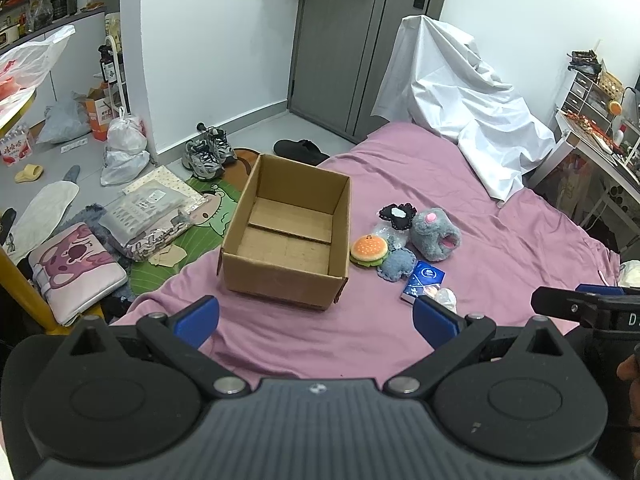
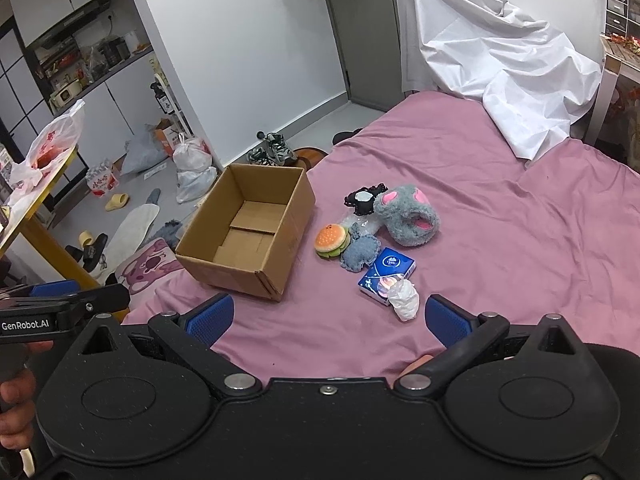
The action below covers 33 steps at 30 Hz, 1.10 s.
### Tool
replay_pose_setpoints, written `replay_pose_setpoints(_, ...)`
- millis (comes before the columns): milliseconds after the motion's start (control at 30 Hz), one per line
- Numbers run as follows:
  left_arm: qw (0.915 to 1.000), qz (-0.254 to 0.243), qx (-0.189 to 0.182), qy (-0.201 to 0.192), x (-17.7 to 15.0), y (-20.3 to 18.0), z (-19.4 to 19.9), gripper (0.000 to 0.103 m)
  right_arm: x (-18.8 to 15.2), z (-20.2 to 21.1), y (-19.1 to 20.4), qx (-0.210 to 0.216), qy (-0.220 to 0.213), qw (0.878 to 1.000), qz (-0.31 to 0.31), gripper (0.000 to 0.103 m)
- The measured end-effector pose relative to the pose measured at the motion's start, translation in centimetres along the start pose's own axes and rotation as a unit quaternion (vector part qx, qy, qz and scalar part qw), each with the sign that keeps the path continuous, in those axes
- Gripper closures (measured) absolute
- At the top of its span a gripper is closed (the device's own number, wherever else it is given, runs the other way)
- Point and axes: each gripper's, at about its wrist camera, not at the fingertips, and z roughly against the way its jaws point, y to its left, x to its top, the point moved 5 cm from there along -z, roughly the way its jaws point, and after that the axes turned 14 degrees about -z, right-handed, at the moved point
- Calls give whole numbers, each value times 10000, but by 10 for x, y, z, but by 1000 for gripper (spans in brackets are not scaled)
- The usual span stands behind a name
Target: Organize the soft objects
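The left gripper (image 1: 316, 322) hovered low over the pink bedsheet (image 1: 460, 184), jaws spread wide on nothing. Just ahead sat the empty open brown cardboard box (image 1: 286, 236), long axis running away, bare sheet around it. Right of it clustered the round burger plush (image 1: 369, 250) and grey fuzzy slipper (image 1: 435, 233). The right gripper (image 2: 328, 318) hovered likewise, jaws spread.

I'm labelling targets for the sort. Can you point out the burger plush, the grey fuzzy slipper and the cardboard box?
burger plush (image 1: 369, 246): left wrist view, on the orange bun top.
grey fuzzy slipper (image 1: 434, 232): left wrist view, on its furry upper.
cardboard box (image 2: 236, 270): right wrist view, on the near outer wall.
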Motion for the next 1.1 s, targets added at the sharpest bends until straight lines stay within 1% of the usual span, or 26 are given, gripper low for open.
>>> replay_pose_setpoints(933, 10000, -19, -48, -19, 0, -4, 1, 1, -1, 0, 0, 1, -1, 10000, -10, 0)
replay_pose_setpoints(1100, 10000, -26, -87, 3, 0, -5, -2, 1, 1, 1, 0, 9, -18, 10000, 70, 0)
